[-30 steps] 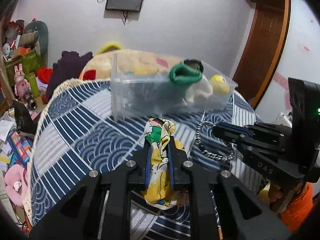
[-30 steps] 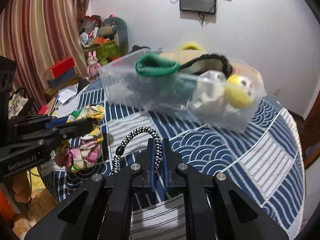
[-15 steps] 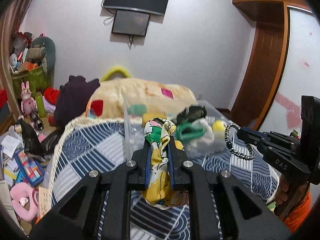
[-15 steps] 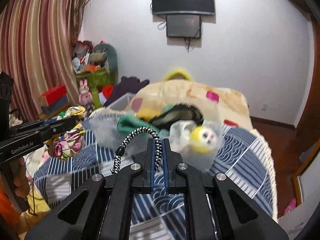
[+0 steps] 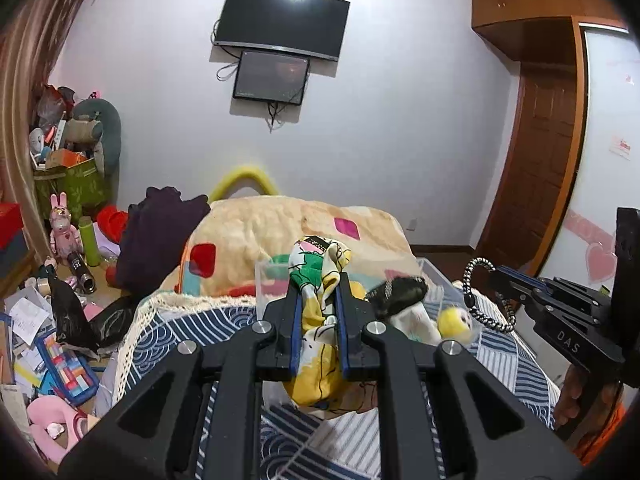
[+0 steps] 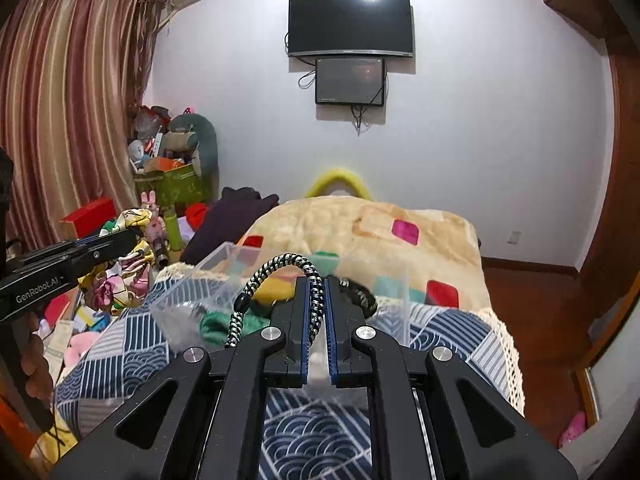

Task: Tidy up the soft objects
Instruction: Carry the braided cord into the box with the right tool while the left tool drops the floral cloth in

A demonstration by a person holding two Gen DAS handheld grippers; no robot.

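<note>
Left gripper (image 5: 319,300) clamped on limp, light patterned cloth (image 5: 318,280), pinched mid-bunch. Right gripper (image 6: 316,312) closed on flexible braided cord (image 6: 276,266); likely slippery, best gripped across braid.

The clear bin (image 6: 224,276) sits on the bed (image 6: 132,364), ahead of both hand-held grippers, left (image 5: 319,296) and right (image 6: 316,300); a blanket (image 6: 360,228) lies behind it.
</note>
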